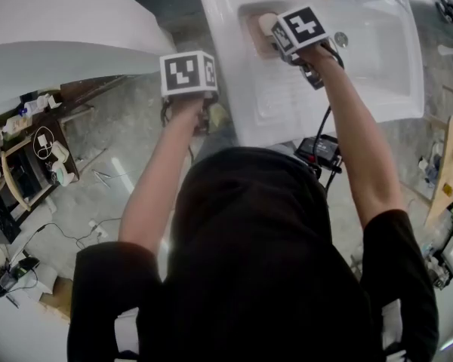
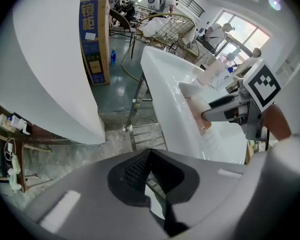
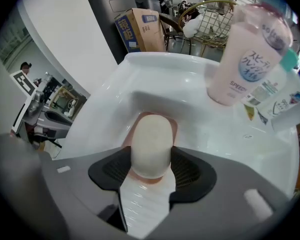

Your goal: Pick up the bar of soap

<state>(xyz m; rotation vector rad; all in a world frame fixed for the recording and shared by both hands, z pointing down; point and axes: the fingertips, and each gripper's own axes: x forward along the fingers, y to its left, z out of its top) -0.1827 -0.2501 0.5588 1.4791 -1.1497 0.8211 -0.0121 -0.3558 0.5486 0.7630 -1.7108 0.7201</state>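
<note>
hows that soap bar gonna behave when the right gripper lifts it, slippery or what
Probably rigid: the bar of soap shows no dent between the pads of the right gripper. Its smooth, rounded sides may let it slip out under a hard squeeze; wetness can't be judged. It likely lifts easily off the pink dish.

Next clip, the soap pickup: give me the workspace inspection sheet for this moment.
Surface: white sink, nothing loose in its basin.
Job's things: bar of soap lying on a pink soap dish in the sink's recess.
Clutter: pink bottle and smaller packs on the sink rim.
Grippers: right gripper closed on the soap's two sides; left gripper shut, empty, held beside the sink's left edge.
Cables: black cable hanging from the right gripper.
Surroundings: white tub at left; cardboard box behind; littered floor.
</note>
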